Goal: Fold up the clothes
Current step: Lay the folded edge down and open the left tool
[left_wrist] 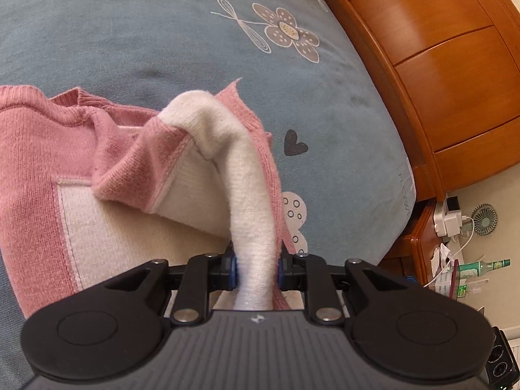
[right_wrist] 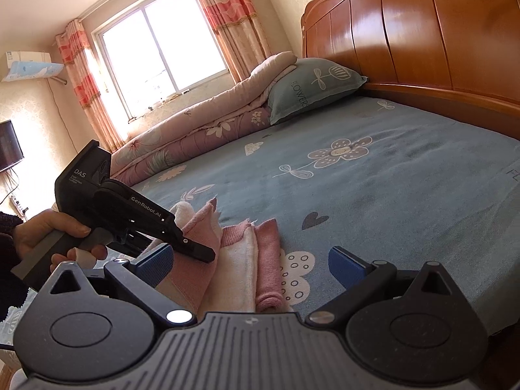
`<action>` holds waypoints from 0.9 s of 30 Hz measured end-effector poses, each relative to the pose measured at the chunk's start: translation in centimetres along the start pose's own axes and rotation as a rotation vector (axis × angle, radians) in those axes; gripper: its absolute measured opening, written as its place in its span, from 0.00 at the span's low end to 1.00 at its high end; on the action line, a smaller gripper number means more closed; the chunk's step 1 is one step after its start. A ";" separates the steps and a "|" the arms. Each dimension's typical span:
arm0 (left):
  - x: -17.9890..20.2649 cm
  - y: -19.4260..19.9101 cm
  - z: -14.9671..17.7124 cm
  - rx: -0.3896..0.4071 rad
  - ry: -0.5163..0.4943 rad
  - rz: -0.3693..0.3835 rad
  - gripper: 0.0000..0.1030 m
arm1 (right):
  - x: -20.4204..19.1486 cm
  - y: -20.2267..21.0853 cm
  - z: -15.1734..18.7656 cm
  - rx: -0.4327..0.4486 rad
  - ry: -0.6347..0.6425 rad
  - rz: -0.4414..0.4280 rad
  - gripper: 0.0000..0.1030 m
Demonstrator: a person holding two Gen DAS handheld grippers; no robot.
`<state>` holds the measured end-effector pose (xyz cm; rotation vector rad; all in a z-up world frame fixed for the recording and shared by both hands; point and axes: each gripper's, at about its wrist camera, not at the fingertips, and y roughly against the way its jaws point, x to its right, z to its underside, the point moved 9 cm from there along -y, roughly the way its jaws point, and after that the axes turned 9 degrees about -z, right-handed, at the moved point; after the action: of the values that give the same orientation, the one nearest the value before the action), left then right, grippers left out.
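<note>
A pink and cream knitted sweater (left_wrist: 39, 149) lies on the blue flowered bed sheet (left_wrist: 162, 42). My left gripper (left_wrist: 256, 268) is shut on the sweater's cream and pink sleeve (left_wrist: 240, 175), which rises in a fold from the garment and runs between the blue pads. In the right wrist view the same sweater (right_wrist: 240, 260) lies partly folded, and the left gripper (right_wrist: 198, 250), held by a hand (right_wrist: 42, 230), points down onto it. My right gripper (right_wrist: 256, 263) hovers open just above the sweater's near edge, with nothing pressed between its blue pads (right_wrist: 346, 263).
A wooden headboard (right_wrist: 422, 32) runs along the right. A rolled quilt (right_wrist: 195, 130) and a blue pillow (right_wrist: 312, 87) lie at the bed's far end. Beside the bed a wooden nightstand (left_wrist: 419, 243) carries chargers, a fan and a green bottle (left_wrist: 484, 265).
</note>
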<state>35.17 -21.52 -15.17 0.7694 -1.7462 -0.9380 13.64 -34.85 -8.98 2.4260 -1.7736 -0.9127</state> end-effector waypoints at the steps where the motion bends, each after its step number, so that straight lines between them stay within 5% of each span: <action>1: 0.0 -0.2 -0.1 -0.003 0.006 -0.001 0.19 | -0.1 -0.1 0.0 -0.002 0.002 -0.002 1.00; 9: 0.4 -0.9 -0.3 -0.005 0.021 -0.007 0.23 | -1.3 -0.6 0.7 -0.032 0.026 -0.022 1.00; 22: 3.4 0.5 -1.0 0.040 -0.005 0.128 0.37 | -1.8 -0.1 1.2 -0.059 0.038 -0.015 1.00; 27: 2.0 3.8 -0.5 0.169 -0.178 -0.031 0.46 | -2.8 -0.9 1.7 -0.096 0.052 -0.064 1.00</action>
<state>34.68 -21.38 -10.89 0.8446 -1.9933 -0.9103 13.15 -31.53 -9.45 2.4367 -1.6057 -0.9088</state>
